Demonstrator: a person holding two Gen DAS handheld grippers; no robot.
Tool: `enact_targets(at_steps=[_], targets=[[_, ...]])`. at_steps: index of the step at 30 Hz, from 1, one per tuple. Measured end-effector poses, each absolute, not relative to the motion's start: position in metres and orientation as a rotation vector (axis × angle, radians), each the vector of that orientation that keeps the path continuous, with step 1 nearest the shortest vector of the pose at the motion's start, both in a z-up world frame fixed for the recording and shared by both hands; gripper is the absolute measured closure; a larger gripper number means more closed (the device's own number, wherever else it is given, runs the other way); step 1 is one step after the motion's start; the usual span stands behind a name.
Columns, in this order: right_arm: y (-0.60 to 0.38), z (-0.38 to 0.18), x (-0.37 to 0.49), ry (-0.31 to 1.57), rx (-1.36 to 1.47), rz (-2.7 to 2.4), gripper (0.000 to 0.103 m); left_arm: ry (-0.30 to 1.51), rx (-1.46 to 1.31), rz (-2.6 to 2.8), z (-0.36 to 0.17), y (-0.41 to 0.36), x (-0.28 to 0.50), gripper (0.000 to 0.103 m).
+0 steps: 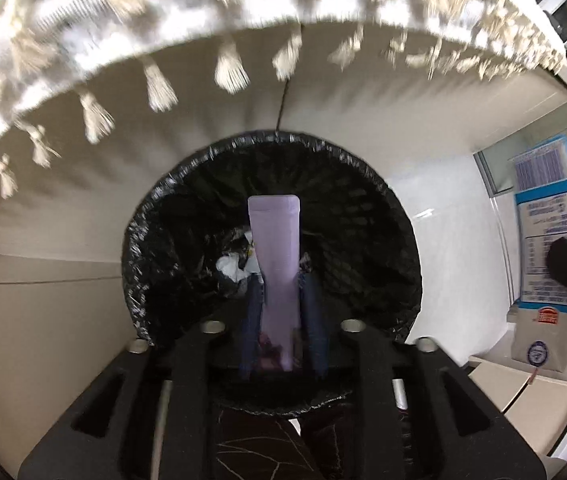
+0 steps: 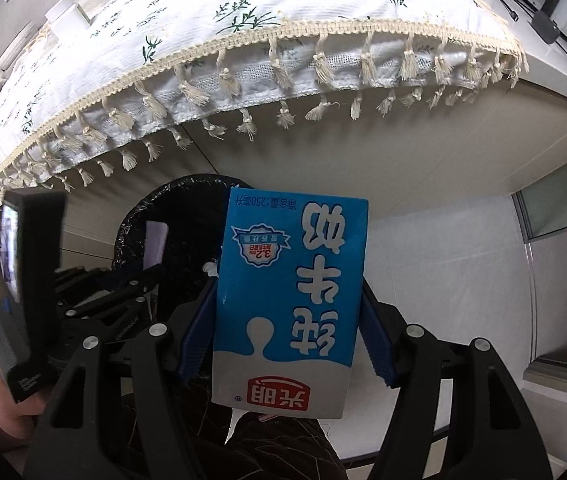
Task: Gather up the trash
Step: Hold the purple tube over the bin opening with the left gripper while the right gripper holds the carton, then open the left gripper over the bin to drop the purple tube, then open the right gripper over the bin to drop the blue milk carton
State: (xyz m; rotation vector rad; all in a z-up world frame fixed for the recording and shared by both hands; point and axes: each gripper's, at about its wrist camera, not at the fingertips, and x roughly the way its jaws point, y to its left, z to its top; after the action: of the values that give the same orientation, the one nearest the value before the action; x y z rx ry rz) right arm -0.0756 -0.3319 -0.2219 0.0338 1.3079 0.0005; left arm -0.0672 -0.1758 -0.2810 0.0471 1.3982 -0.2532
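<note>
A pale purple packet (image 1: 275, 240) stands upright between the blue fingers of my left gripper (image 1: 283, 278), straight above the mouth of a bin lined with a black bag (image 1: 363, 220). A thin dark gap shows beside the packet, so the jaws read as open around it. My right gripper (image 2: 289, 286) is shut on a blue and white milk carton (image 2: 291, 300), held upside down just right of the bin (image 2: 187, 200). The carton (image 1: 547, 216) also shows at the right edge of the left wrist view. The packet (image 2: 155, 244) shows over the bin in the right wrist view.
Crumpled white paper (image 1: 233, 266) lies inside the bin. A table with a flowered, tasselled cloth (image 2: 243, 20) overhangs the bin. Beige cabinet fronts (image 1: 43, 320) stand behind it, white floor tiles (image 2: 443, 280) lie to the right. A hand (image 2: 3, 408) holds the left gripper's handle.
</note>
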Motion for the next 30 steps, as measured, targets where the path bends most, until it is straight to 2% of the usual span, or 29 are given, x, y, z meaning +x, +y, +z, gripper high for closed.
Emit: enact_targets(at_steps=[1,3,5,14,23,30], targets=[[-0.331,-0.225,-0.075,1.309,0.034,0.002,0.040,1.386,0.047,-0.245,-0.277,-0.173,-0.067,0.062],[-0.327,-0.228,-0.073,1.312,0.033,0.008,0.040,1.366,0.033,-0.241,-0.270,-0.167,-0.067,0.058],[-0.322,-0.230,-0.070,1.315,0.031,0.018,0.040,1.352,0.017,-0.231,-0.262,-0.159,-0.068,0.045],[-0.289,-0.242,-0.057,1.337,-0.030,0.078,0.040,1.321,-0.091,-0.137,-0.242,-0.120,-0.073,0.018],[-0.264,-0.264,-0.048,1.376,-0.083,0.121,0.040,1.295,-0.167,-0.045,-0.233,-0.085,-0.077,0.006],[-0.249,-0.281,-0.044,1.391,-0.109,0.146,0.040,1.286,-0.188,-0.005,-0.227,-0.066,-0.081,0.006]])
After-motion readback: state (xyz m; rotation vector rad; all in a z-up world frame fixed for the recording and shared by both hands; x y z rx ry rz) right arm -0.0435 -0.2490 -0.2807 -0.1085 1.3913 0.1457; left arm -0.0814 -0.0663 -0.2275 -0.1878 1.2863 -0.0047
